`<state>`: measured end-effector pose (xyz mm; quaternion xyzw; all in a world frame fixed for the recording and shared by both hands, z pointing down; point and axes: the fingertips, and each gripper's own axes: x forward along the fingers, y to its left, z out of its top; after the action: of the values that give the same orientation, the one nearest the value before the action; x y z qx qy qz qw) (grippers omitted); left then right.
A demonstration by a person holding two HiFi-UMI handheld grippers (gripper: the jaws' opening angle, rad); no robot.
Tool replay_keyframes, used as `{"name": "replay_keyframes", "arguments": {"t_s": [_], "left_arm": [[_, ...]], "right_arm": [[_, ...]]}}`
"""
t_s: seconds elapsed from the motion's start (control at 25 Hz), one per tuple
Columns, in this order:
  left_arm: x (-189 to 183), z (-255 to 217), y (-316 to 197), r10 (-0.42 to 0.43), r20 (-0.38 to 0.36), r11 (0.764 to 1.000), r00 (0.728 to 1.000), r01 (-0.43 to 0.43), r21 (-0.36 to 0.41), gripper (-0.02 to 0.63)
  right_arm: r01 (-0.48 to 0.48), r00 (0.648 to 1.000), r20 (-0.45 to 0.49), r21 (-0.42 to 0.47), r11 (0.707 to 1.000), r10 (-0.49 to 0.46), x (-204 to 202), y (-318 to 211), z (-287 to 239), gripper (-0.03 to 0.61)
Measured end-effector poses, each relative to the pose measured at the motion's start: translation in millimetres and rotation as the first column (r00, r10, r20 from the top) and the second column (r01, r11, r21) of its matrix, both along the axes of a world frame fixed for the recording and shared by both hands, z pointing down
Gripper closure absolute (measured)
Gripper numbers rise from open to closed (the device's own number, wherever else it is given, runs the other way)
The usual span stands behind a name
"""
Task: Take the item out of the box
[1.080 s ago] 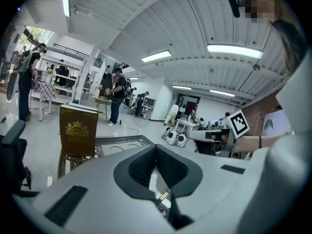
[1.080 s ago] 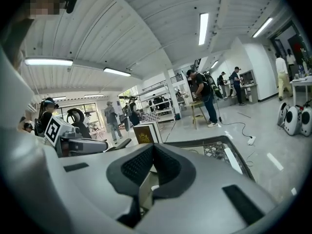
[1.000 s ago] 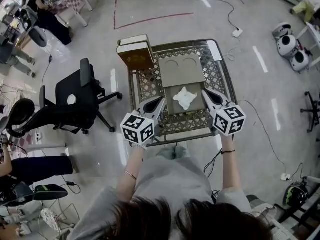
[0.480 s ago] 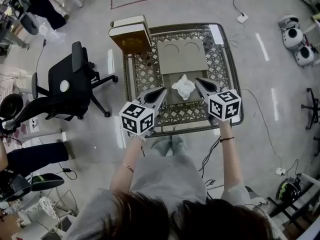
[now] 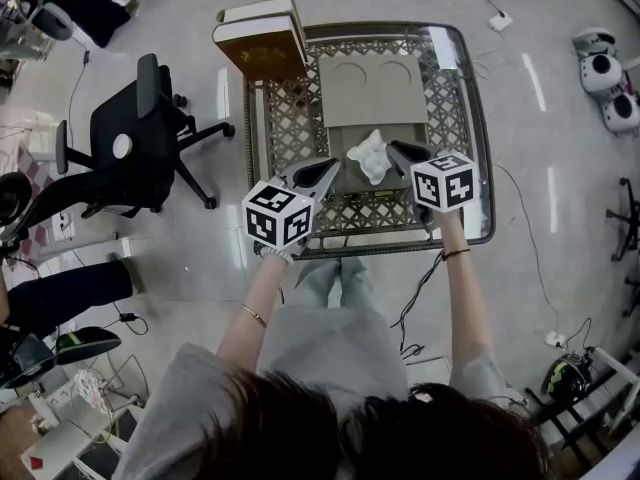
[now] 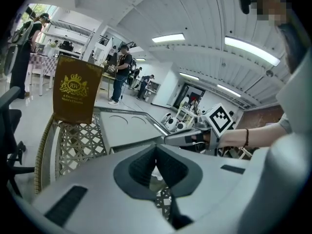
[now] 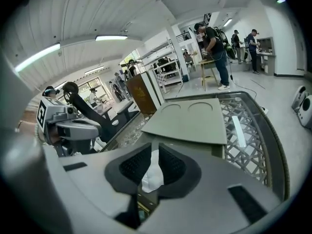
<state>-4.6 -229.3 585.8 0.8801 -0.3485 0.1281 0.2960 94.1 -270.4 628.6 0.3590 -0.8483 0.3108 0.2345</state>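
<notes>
The right gripper [image 7: 154, 152] has its jaws on the white tissue [image 5: 368, 155] at the box [image 5: 372, 88], but they are opening. Move it clear first. The left gripper [image 6: 156, 147] has its jaws pressed together.

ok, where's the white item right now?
Head view, centre: the white item is over the open box on the lattice table, between the jaws of the right gripper, which are opening.
</notes>
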Motion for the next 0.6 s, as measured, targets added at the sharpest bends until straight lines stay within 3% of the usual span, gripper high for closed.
{"name": "replay_keyframes", "arguments": {"t_s": [0.6], "left_arm": [[1.0,28.6,-11.7,-0.004,0.003,0.999,1.000,0.004,-0.048,0.597]], "right_arm": [[0.066,0.994,-0.082,-0.089,0.994,-0.074,-6.8,-13.2,51.4,0.410]]}}
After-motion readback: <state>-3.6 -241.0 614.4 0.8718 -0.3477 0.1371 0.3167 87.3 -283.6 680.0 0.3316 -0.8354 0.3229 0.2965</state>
